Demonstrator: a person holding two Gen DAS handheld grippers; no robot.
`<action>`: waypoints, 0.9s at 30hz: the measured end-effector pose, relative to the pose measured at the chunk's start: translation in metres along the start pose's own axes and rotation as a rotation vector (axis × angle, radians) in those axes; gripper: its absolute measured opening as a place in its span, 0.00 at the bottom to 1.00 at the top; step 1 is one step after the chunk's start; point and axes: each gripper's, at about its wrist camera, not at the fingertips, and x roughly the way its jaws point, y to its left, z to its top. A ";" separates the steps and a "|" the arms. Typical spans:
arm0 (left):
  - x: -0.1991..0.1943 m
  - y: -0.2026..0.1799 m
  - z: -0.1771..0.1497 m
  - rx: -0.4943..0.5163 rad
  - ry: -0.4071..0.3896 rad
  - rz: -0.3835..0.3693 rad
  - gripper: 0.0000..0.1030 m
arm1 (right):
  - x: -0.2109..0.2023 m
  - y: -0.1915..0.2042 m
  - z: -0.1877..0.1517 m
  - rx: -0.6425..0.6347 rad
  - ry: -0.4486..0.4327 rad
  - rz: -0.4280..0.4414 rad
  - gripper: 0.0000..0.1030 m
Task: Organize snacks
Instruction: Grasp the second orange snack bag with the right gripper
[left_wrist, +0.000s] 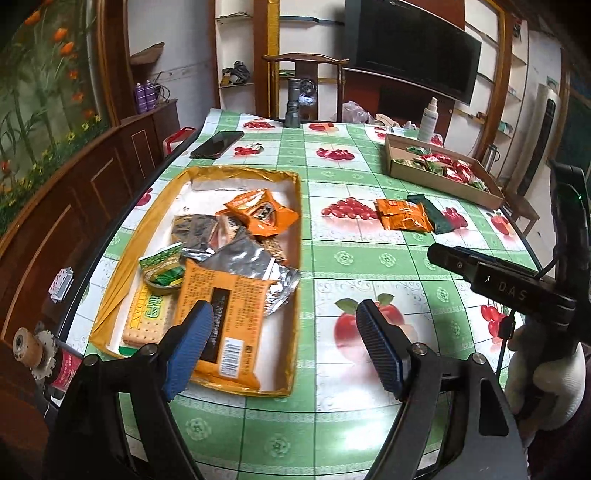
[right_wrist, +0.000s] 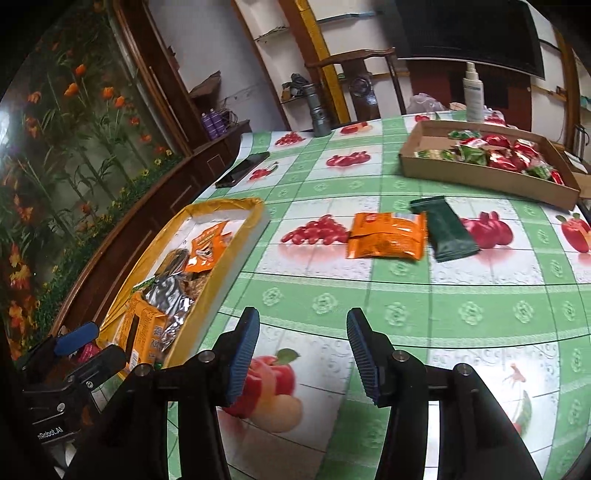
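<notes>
A yellow tray (left_wrist: 284, 177) on the left holds several snack packs, among them an orange pack (left_wrist: 221, 325), a silver foil pack (left_wrist: 243, 262) and a cracker pack (left_wrist: 147, 317). My left gripper (left_wrist: 284, 343) is open and empty above the tray's near right edge. An orange packet (right_wrist: 388, 236) and a dark green packet (right_wrist: 447, 229) lie loose on the tablecloth; they also show in the left wrist view (left_wrist: 404, 214). My right gripper (right_wrist: 301, 354) is open and empty, low over the cloth, well short of them. The tray also shows in the right wrist view (right_wrist: 218, 269).
A cardboard box (right_wrist: 480, 177) of red and green snacks stands at the back right. A phone (left_wrist: 216, 144), a grey flashlight (left_wrist: 293, 107) and a spray bottle (right_wrist: 474, 94) stand further back. A wooden chair (left_wrist: 306, 61) is behind the table.
</notes>
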 end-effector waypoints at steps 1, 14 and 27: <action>0.001 -0.003 0.001 0.006 0.003 0.000 0.78 | -0.001 -0.004 0.000 0.007 -0.002 0.000 0.51; 0.028 -0.042 0.005 0.089 0.072 -0.025 0.77 | -0.005 -0.075 -0.001 0.134 -0.005 -0.060 0.54; 0.046 -0.059 0.002 0.086 0.144 -0.141 0.77 | -0.013 -0.123 0.006 0.221 -0.021 -0.116 0.54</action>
